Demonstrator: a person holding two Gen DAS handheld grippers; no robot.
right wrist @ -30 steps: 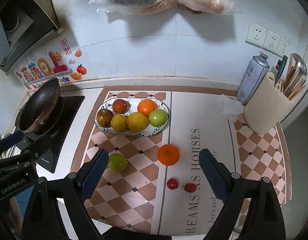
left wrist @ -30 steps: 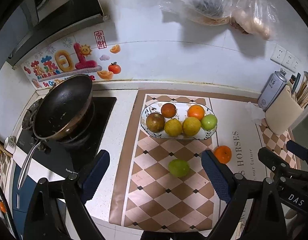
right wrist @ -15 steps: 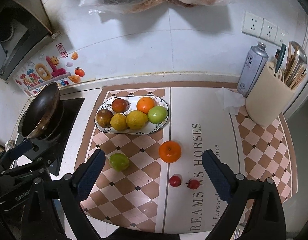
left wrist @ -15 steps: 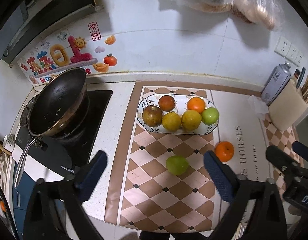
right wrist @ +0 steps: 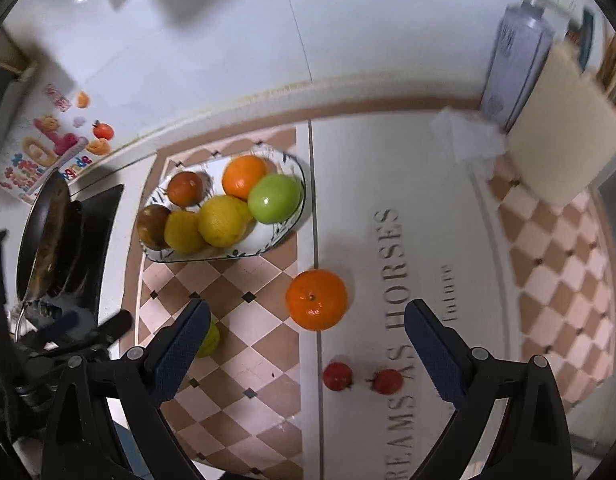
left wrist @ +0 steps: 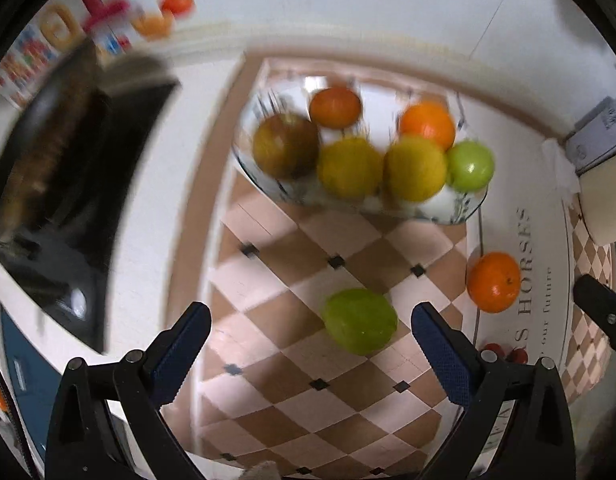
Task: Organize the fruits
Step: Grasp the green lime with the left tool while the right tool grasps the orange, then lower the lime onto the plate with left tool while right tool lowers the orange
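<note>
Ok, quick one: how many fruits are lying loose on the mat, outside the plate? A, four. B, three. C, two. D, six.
A: off the plate lie a green fruit, an orange and two small red fruits.

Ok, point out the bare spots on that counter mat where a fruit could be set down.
Free: the white lettered strip between the loose orange and the beige utensil holder; also the checkered squares between the plate and the loose green fruit. Crowded: the plate itself and around the two small red fruits.
</note>
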